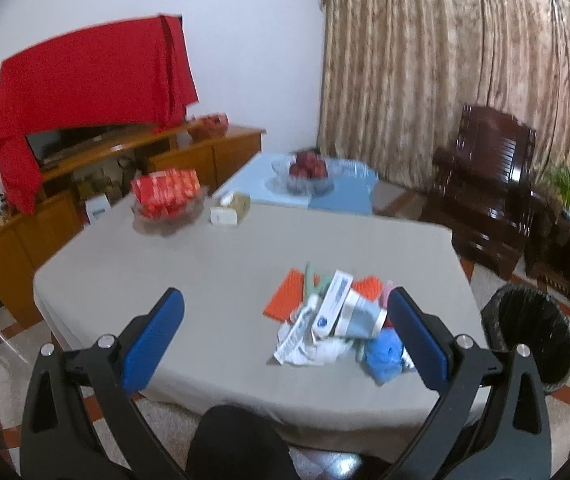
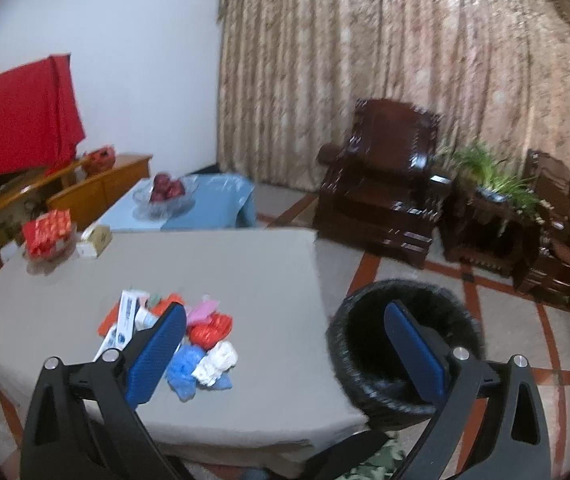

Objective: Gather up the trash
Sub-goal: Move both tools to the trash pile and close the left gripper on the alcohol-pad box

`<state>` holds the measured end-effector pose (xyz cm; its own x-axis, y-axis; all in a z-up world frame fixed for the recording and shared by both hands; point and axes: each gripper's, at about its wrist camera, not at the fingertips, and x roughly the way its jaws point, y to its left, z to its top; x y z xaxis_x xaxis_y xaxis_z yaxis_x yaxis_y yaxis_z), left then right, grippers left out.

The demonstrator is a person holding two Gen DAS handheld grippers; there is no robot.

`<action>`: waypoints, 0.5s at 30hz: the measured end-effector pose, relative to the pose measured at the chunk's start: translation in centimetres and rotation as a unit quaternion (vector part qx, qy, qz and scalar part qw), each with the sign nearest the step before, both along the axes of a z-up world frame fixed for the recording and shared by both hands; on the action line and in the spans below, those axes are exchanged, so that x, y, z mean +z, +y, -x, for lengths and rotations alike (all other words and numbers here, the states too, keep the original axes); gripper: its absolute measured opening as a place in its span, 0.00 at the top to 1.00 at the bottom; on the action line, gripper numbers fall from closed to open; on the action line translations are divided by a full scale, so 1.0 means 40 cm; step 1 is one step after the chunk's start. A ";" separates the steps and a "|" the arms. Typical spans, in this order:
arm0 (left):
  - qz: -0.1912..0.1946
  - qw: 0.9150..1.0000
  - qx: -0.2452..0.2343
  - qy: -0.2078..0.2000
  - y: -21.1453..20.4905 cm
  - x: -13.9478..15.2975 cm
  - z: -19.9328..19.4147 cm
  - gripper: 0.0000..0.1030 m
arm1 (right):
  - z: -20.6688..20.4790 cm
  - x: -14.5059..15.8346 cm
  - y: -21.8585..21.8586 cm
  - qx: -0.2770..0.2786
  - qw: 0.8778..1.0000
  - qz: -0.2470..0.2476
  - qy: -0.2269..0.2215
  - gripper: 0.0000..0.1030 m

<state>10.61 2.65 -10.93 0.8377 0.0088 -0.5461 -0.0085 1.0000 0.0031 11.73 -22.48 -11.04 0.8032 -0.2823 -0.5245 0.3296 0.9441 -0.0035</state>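
You are holding the left gripper and right gripper released above the worktop; grabbing into the loose trash pile risks scattering pieces short of the bin.

The worktop is covered by a plain grey cloth. A heap of trash lies on it near the front right: orange wrappers, a white box, crumpled paper and blue and white plastic bags. At the far left corner stands a glass dish of red packets, with a tissue box just beside it. On the tiled floor, right of the worktop, stands a bin lined with a black bag.
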 end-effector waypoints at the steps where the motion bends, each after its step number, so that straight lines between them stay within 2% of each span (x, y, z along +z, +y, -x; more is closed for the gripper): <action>1: 0.001 1.000 -0.004 0.007 -0.001 -0.021 -0.013 0.04 | -0.021 -0.022 0.005 0.009 1.000 -0.004 0.009 0.08; 9: 0.034 0.996 -0.037 0.077 -0.017 -0.237 -0.130 0.05 | -0.180 -0.198 0.033 0.067 0.994 -0.044 0.080 0.32; 15: 0.024 0.995 -0.041 0.085 -0.034 -0.292 -0.182 0.05 | -0.280 -0.321 0.054 0.091 0.985 -0.075 0.126 0.52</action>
